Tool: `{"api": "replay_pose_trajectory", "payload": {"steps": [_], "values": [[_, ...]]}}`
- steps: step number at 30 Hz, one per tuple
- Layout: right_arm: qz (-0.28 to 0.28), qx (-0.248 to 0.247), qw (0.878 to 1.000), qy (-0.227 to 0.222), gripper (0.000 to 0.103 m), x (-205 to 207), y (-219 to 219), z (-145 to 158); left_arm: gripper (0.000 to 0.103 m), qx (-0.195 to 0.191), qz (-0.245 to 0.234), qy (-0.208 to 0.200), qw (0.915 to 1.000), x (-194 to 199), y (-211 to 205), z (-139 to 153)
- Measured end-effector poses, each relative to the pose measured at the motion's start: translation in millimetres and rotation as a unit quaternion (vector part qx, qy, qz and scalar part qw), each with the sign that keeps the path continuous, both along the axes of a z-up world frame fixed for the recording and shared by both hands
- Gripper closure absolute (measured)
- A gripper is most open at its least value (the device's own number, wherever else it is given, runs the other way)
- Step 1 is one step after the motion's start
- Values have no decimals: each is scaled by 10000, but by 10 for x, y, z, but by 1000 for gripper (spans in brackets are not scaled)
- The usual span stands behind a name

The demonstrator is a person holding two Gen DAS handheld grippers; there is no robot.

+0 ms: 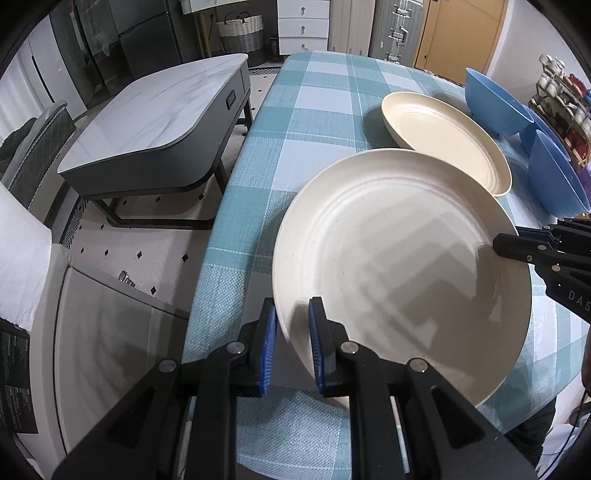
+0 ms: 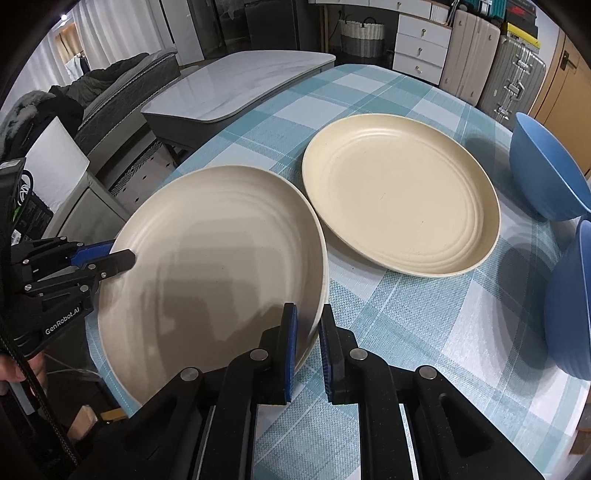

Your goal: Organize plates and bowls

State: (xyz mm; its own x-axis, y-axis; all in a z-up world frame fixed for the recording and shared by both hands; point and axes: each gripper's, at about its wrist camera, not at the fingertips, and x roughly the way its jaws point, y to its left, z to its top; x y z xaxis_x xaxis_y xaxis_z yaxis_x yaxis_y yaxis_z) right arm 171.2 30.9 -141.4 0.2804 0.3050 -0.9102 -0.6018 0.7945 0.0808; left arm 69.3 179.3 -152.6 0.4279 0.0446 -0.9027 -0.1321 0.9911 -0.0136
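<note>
A pale cream plate (image 1: 399, 266) (image 2: 214, 266) is held a little above the checked table (image 1: 295, 122) (image 2: 406, 332). My left gripper (image 1: 293, 314) is shut on its left rim, and my right gripper (image 2: 308, 314) is shut on its right rim. Each gripper shows in the other's view: the right gripper (image 1: 502, 245) at the plate's far edge, the left gripper (image 2: 123, 256) at its left edge. A yellower plate (image 1: 447, 136) (image 2: 399, 192) lies flat just behind. Two blue bowls (image 1: 491, 103) (image 2: 543, 170) stand at the right, the nearer bowl (image 1: 554, 177) (image 2: 569, 299) close to the held plate.
A grey marble-topped side table (image 1: 155, 118) (image 2: 236, 85) stands past the left table edge. White drawers (image 1: 303, 26) (image 2: 421, 44), a woven basket (image 1: 240, 33) and suitcases (image 2: 513, 74) line the back. A shelf of small items (image 1: 561, 96) is at the far right.
</note>
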Motion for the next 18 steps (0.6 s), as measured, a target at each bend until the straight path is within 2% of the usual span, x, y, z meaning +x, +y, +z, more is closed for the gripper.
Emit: {"api": "replay_pose_trajectory", "payload": {"steps": [8,18], "values": [[78,-219,9997,77,91,-10,15,-36,88,160,-81,20,9998,3,-36,-7],[52,-145,9997,214,91,19,-26,-99,85,195,-115,39,9997,-12,-39,-7]]}}
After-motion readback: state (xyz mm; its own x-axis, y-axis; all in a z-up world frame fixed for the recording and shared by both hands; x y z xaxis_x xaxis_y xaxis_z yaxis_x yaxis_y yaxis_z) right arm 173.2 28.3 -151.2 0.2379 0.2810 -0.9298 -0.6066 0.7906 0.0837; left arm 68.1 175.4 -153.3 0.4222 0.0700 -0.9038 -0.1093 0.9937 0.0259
